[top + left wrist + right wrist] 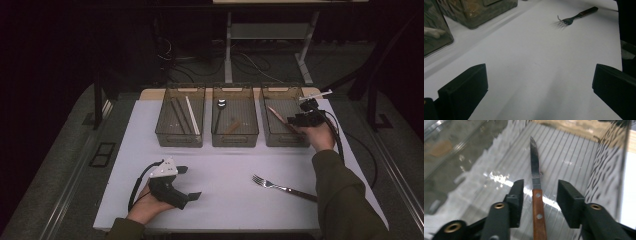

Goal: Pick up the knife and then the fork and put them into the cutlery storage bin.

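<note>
At the near left of the table (120, 210), the left gripper (190, 183) is being held low with its jaws spread wide and nothing between them; the fork (282, 187) is lying well off to its right. Inside the rightmost bin (272, 140), the right gripper (540, 195) is being held with jaws parted, the knife (536, 192) lying between them, untouched by either pad.

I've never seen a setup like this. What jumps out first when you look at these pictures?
Three clear bins stand in a row at the far side of the white table. Over the right bin the right gripper hangs with jaws apart, a wood-handled knife lying between them with gaps on both sides. A lone fork lies on the table near the person's right sleeve, while the left gripper rests open at the near left.
</note>
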A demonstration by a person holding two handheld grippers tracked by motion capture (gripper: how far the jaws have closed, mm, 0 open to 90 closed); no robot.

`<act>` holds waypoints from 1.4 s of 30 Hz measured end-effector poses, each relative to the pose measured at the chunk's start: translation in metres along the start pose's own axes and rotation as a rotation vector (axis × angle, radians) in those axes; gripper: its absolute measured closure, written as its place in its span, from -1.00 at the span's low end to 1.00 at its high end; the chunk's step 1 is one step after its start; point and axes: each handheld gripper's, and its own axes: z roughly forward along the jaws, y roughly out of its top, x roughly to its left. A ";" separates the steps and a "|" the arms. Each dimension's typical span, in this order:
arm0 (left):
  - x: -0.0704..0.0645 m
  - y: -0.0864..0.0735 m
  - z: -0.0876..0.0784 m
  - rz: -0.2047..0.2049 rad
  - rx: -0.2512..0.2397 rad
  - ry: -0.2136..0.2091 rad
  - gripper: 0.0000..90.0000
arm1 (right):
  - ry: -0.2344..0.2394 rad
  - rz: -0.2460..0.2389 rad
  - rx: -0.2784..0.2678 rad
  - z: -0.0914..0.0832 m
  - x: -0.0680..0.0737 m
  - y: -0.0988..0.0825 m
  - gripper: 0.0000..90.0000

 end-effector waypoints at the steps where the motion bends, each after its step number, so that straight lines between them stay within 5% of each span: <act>1: 0.000 0.000 0.000 0.001 0.000 0.000 -1.00 | 0.018 0.015 -0.009 -0.002 -0.001 0.001 0.13; 4: 0.000 0.000 0.000 0.000 -0.002 0.001 -1.00 | 0.023 0.027 -0.029 -0.007 -0.001 0.001 -0.01; 7: 0.000 0.000 0.000 0.001 -0.001 0.000 -1.00 | 0.079 0.028 -0.067 -0.018 -0.001 0.001 -0.11; 16: 0.000 0.000 0.000 0.000 0.000 0.004 -1.00 | 0.218 -0.034 -0.145 -0.051 0.013 -0.005 -0.35; 20: 0.000 0.000 0.000 -0.001 0.000 0.005 -1.00 | 0.244 -0.067 -0.159 -0.061 0.022 -0.014 -0.55; 34: 0.000 0.000 -0.001 -0.007 -0.005 0.012 -1.00 | 0.363 -0.118 -0.190 -0.083 0.042 -0.052 -0.60; 42: -0.001 0.000 -0.002 -0.005 -0.008 0.015 -1.00 | 0.384 -0.138 -0.214 -0.090 0.046 -0.067 -0.60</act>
